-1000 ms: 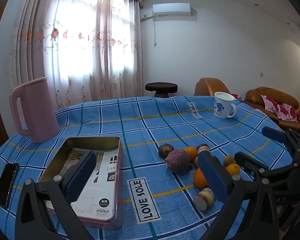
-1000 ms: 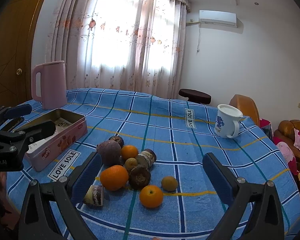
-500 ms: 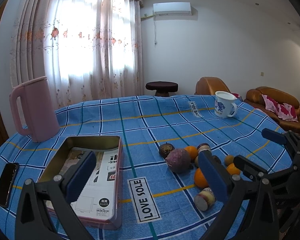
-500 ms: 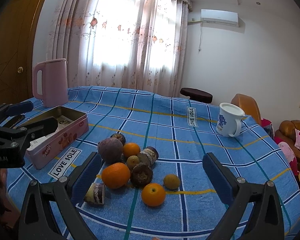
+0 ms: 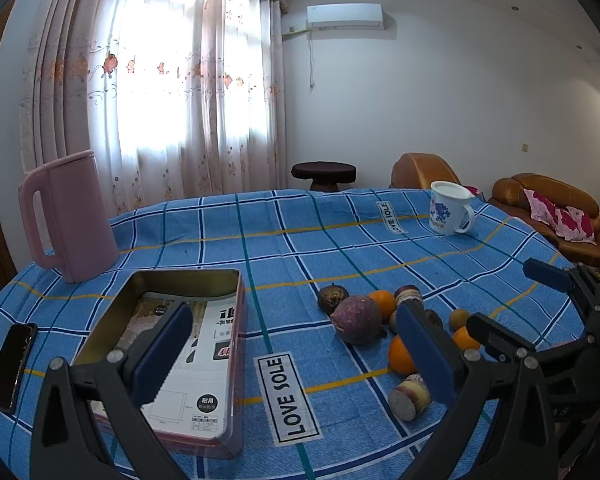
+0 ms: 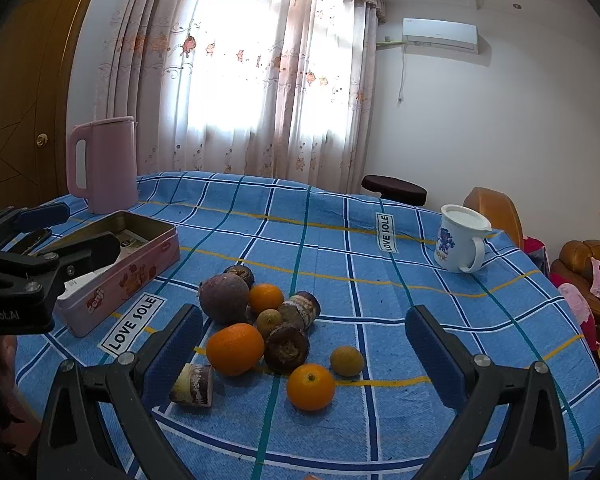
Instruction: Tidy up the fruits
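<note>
A pile of fruit lies on the blue checked tablecloth [image 6: 340,240]: a big purple fruit [image 6: 224,298], a large orange [image 6: 235,349], a second orange [image 6: 311,386], a small orange [image 6: 265,298], brown shrivelled fruits [image 6: 286,348] and a cut piece [image 6: 192,385]. An open pink tin [image 5: 180,344] with papers inside sits to their left. My right gripper [image 6: 304,350] is open, hovering just before the pile. My left gripper [image 5: 292,356] is open and empty, over the tin's right edge. The purple fruit [image 5: 357,319] shows between its fingers.
A pink kettle [image 5: 66,216] stands at the table's far left. A black phone [image 5: 12,366] lies left of the tin. A white mug [image 6: 460,238] stands at the far right. A stool [image 5: 324,172] and brown sofas [image 5: 556,216] are beyond the table.
The right gripper has moved slightly forward and down toward the fruit pile. The left gripper has barely shifted. Both stay open.
</note>
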`<state>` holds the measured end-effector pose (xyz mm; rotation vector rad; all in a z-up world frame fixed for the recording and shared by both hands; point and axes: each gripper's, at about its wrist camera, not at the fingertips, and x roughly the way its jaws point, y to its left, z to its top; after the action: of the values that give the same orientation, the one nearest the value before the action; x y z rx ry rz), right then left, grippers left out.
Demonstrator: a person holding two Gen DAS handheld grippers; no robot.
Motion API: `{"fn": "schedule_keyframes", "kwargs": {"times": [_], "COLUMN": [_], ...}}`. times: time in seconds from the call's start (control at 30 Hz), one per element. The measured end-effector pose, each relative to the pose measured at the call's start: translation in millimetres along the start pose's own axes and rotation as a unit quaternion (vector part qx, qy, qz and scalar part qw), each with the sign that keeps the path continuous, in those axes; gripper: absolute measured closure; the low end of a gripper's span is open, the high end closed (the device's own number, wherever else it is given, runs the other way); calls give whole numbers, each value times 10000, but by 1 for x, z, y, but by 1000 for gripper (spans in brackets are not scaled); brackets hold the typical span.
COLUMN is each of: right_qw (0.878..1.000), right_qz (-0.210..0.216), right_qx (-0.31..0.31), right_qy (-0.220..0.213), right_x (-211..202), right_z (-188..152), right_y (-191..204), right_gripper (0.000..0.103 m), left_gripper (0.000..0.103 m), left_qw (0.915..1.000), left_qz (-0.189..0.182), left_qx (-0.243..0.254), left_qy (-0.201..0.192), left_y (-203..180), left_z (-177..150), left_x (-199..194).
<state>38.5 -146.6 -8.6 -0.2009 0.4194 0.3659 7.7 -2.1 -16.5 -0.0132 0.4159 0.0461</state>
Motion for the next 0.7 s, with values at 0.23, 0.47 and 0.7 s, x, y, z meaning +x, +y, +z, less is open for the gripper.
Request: {"fn": "schedule_keyframes", "kwargs": {"times": [0.23,0.47,0.7], "right_qw": [10000,10000,10000], "right_qz": [20,22,-13], "right_qx": [-4,0,39], "right_qy": [7,10,87], "right_x": [0,0,2], "right_z": [-3,-4,-7], "right_y": [3,3,1], "right_gripper": [1,1,1], "left_gripper": [0,0,0], "left_qw": [10000,10000,10000], "left_qz": [-7,-8,-13], "left_qx": [-7,-10,-21], "left_qy": [25,28,70], "left_y": [-1,-1,-2], "left_z": [-3,-3,-8], "left_x": [2,2,5]}}
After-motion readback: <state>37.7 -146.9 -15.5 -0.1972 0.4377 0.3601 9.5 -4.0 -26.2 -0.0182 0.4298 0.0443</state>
